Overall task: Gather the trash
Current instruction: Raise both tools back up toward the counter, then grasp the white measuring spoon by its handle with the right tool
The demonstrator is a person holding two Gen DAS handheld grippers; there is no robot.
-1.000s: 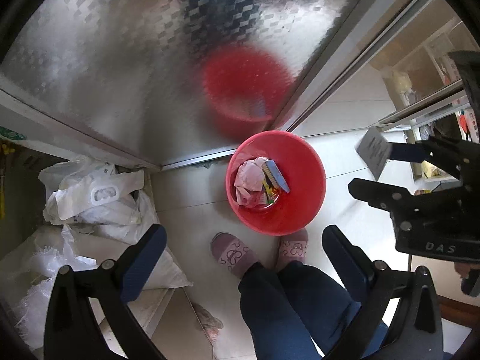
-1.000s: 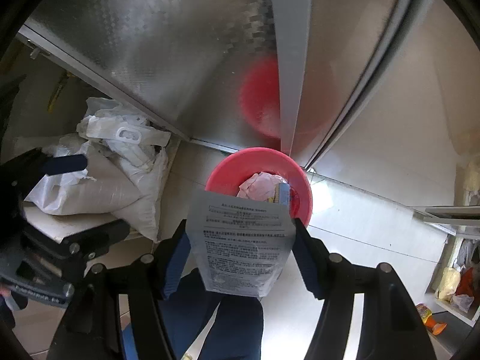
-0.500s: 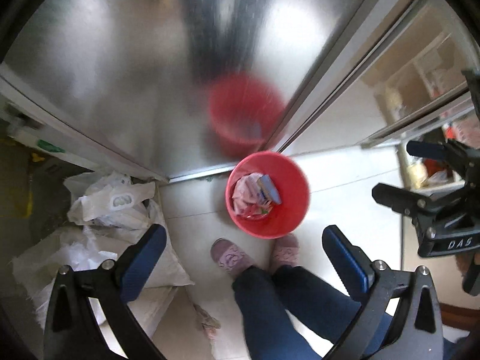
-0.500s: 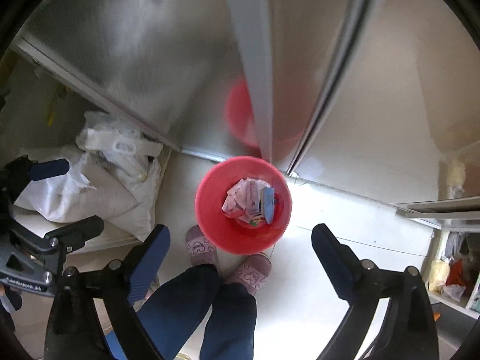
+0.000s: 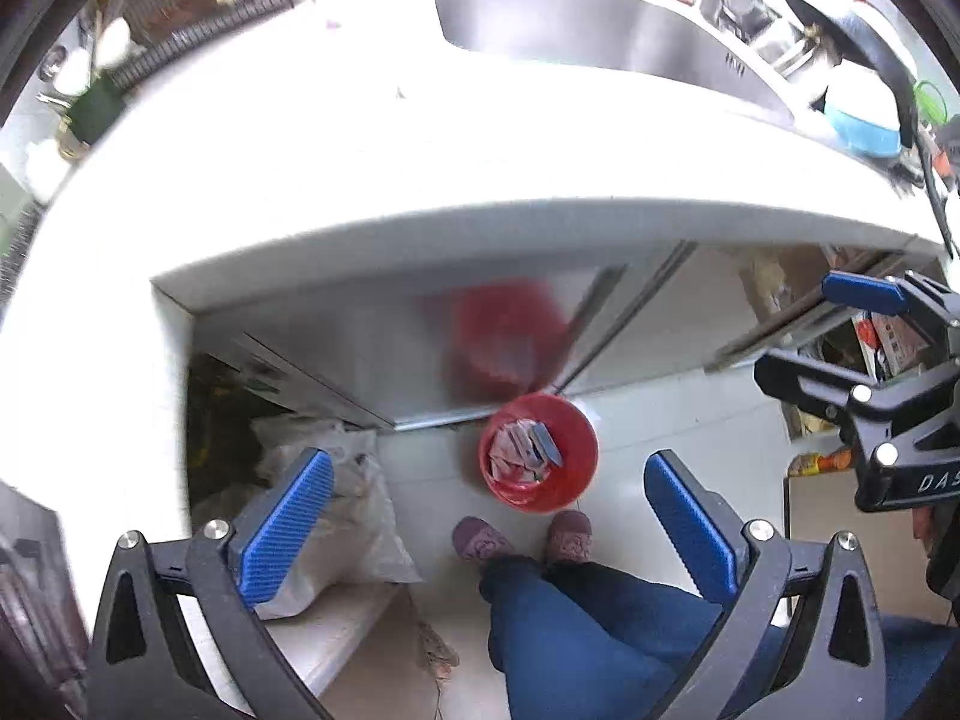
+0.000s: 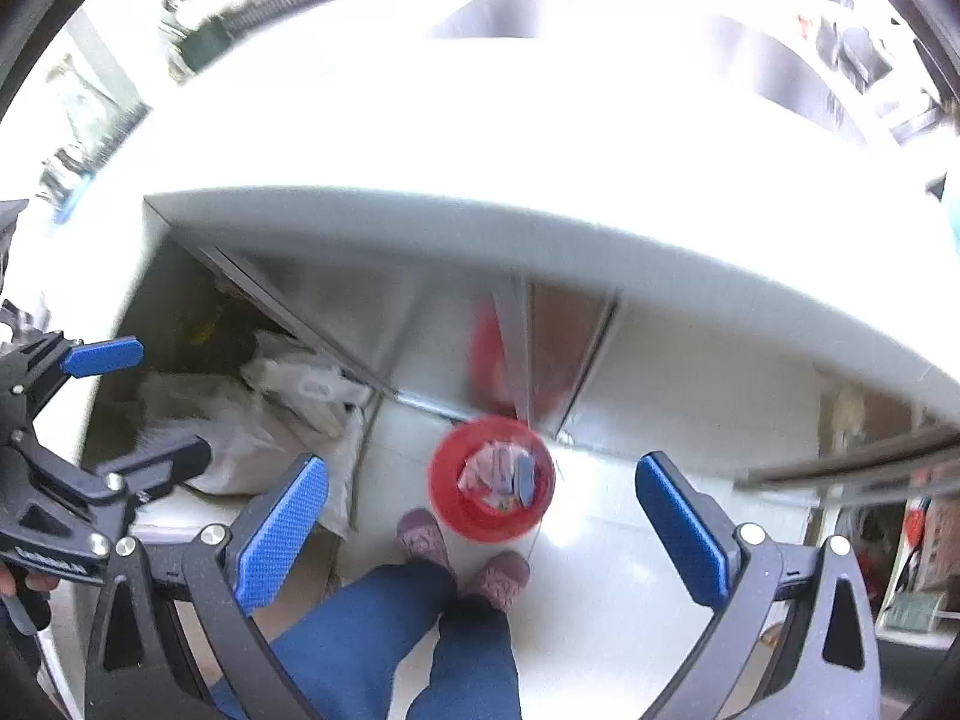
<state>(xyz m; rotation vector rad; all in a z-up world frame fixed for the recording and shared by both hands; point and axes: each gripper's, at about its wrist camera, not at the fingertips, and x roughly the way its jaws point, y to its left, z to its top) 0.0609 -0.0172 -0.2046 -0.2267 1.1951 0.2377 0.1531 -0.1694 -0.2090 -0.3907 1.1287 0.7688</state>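
Note:
A red trash bucket (image 5: 570, 468) stands on the floor in front of the metal cabinet, with crumpled pink and blue wrappers (image 5: 521, 450) inside. It also shows in the right wrist view (image 6: 444, 480). My left gripper (image 5: 489, 531) is open and empty, high above the bucket. My right gripper (image 6: 483, 528) is open and empty too, also high above it. Each gripper shows at the edge of the other's view: the right one (image 5: 840, 336), the left one (image 6: 129, 405).
A white countertop (image 5: 420, 168) with a steel sink (image 5: 600, 30) and dishes spans the top. White sacks (image 5: 354, 504) lie on the floor at the left. The person's legs and slippers (image 5: 480, 540) stand just before the bucket. Shelves with goods (image 5: 888, 336) are at the right.
The right gripper let go of the printed paper packet and stands open. Both grippers rose well above the bucket, so the countertop and sink came into view.

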